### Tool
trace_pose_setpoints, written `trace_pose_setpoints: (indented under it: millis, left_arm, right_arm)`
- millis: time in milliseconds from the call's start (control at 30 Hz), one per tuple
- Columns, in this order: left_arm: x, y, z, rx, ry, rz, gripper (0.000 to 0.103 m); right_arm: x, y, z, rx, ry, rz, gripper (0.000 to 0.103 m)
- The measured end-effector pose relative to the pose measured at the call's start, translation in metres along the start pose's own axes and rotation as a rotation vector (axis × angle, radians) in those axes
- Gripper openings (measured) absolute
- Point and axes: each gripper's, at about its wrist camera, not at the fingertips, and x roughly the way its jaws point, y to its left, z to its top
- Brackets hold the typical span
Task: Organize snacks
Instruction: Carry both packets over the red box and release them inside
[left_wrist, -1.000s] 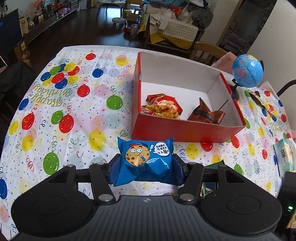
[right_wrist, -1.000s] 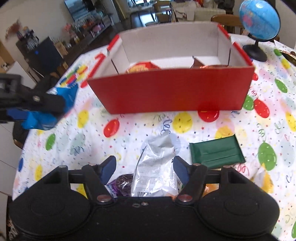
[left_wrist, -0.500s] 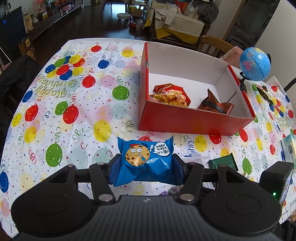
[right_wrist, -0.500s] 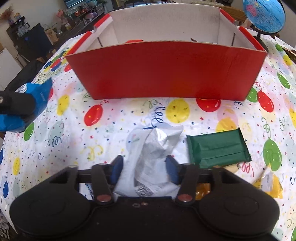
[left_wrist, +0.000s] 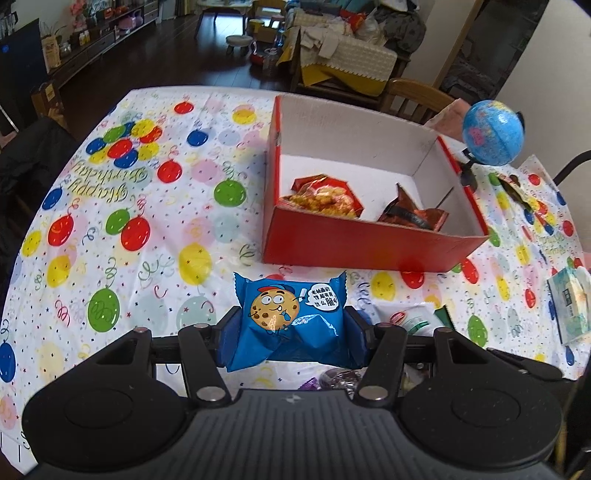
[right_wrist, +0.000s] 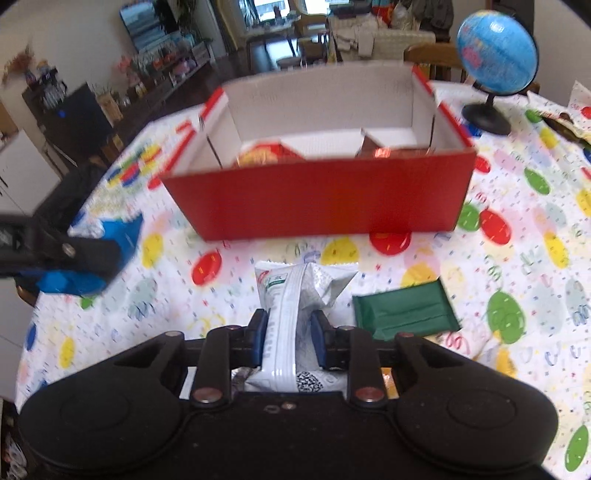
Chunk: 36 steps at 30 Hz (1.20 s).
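My left gripper (left_wrist: 291, 325) is shut on a blue cookie packet (left_wrist: 290, 315) and holds it above the balloon tablecloth, short of the red box (left_wrist: 369, 251). The box holds an orange-red snack bag (left_wrist: 323, 194) and a dark brown packet (left_wrist: 412, 214). My right gripper (right_wrist: 288, 338) has its jaws closing on a silver-white snack bag (right_wrist: 295, 291), which is crumpled between the pads and lifted off the table. The red box (right_wrist: 321, 199) stands straight ahead of it. At the left of the right wrist view the left gripper (right_wrist: 70, 254) shows with the blue packet.
A green packet (right_wrist: 402, 314) lies right of the silver bag. A blue globe (right_wrist: 495, 51) on a black stand sits right of the box. A tissue pack (left_wrist: 570, 304) lies at the table's right edge. Purple-wrapped snacks (left_wrist: 332, 378) lie under the left gripper. A wooden chair (left_wrist: 417, 98) stands behind.
The right gripper's jaws have closed in on the silver bag and raised it; the box's inside now shows. The left gripper keeps the blue packet, little moved.
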Motion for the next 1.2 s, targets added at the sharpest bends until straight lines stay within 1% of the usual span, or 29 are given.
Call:
trace_pose_setpoints:
  millis: [300, 433, 567, 700, 867, 1200]
  left_arm:
    - [-0.029, -0.018, 0.013, 0.049, -0.084, -0.051, 0.057]
    - [-0.041, -0.028, 0.022, 0.081, -0.134, -0.057, 0.057]
    - [-0.045, -0.037, 0.033, 0.108, -0.173, -0.046, 0.057]
    - [-0.041, -0.044, 0.046, 0.12, -0.192, -0.026, 0.058]
    - [-0.024, -0.053, 0.066, 0.125, -0.199, 0.004, 0.058]
    - [0.029, -0.071, 0.107, 0.133, -0.171, 0.076, 0.058]
  right_arm:
    - [-0.063, 0.007, 0.023, 0.005, -0.144, 0.024, 0.024]
    - [-0.077, 0.01, 0.035, -0.009, -0.187, 0.025, 0.024]
    - [-0.083, 0.009, 0.048, -0.019, -0.218, 0.022, 0.024]
    - [-0.08, 0.005, 0.063, -0.031, -0.236, 0.019, 0.024]
    - [-0.07, -0.001, 0.084, -0.044, -0.244, 0.013, 0.024]
    - [-0.026, -0.024, 0.132, -0.06, -0.222, 0.014, 0.024]
